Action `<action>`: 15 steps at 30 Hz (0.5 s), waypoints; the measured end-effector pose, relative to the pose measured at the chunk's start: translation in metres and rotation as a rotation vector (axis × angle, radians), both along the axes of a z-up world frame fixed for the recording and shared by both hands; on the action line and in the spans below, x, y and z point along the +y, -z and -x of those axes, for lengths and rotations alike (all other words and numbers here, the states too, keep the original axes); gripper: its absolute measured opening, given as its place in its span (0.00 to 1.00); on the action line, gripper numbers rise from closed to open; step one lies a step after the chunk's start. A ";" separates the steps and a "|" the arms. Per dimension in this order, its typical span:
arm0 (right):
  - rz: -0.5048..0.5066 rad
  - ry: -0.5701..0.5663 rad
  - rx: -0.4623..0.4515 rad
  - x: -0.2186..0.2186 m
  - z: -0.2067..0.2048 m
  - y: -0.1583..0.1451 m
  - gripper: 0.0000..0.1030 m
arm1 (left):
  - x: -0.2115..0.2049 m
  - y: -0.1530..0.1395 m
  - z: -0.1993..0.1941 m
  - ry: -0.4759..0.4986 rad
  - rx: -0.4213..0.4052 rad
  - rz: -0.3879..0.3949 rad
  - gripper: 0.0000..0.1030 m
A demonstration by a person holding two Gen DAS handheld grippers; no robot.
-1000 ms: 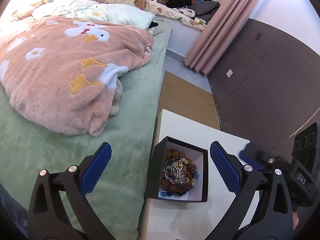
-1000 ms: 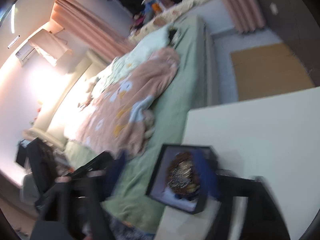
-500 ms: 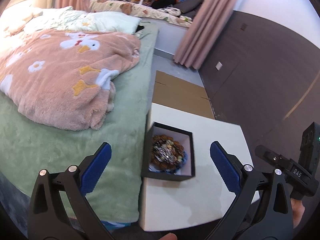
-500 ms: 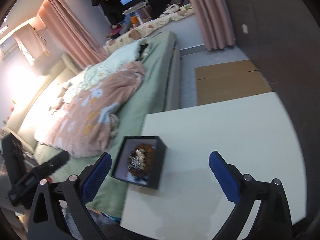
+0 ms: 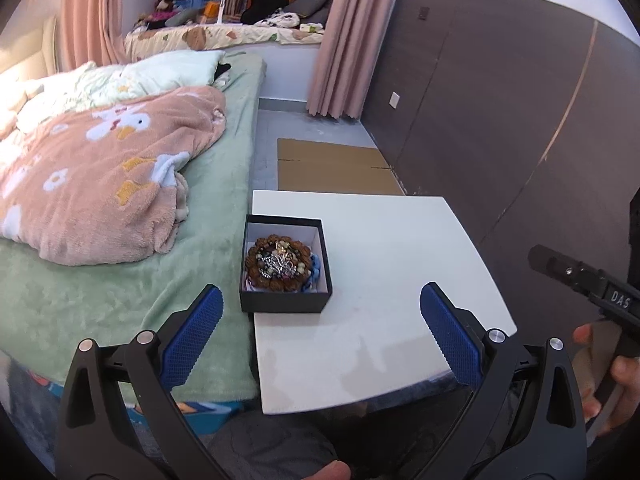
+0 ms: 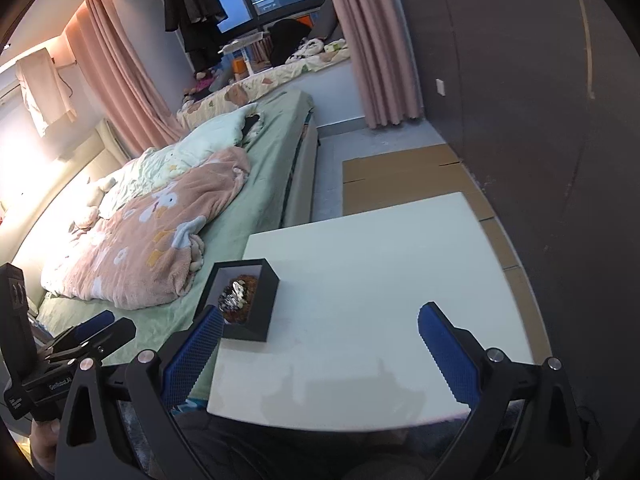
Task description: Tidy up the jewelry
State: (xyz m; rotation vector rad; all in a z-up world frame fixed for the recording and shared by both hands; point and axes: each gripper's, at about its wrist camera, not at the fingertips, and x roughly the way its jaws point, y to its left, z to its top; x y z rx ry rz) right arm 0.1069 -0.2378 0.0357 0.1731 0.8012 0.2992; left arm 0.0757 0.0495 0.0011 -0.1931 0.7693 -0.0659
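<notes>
Evidently, the jewelry was heaped in an open black box at the white tabletop's bed-side edge, while the left gripper and right gripper were held above, fingers spread and empty, presumably because nothing remained outside.

2 wrist fisheyes, both tilted down over the near edge of the white table.
The left wrist view looks square-on past the black box; the right wrist view sits further right, angled left. Both share table, box, bed and far curtains.
</notes>
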 end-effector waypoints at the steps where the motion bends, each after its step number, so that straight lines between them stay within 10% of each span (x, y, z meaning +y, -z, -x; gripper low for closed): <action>1: 0.000 0.014 -0.008 -0.006 0.007 -0.002 0.93 | -0.006 -0.002 0.006 0.006 -0.005 -0.016 0.96; 15: 0.070 0.091 -0.114 -0.043 0.094 -0.017 0.93 | -0.045 -0.025 0.080 0.046 -0.109 -0.117 0.96</action>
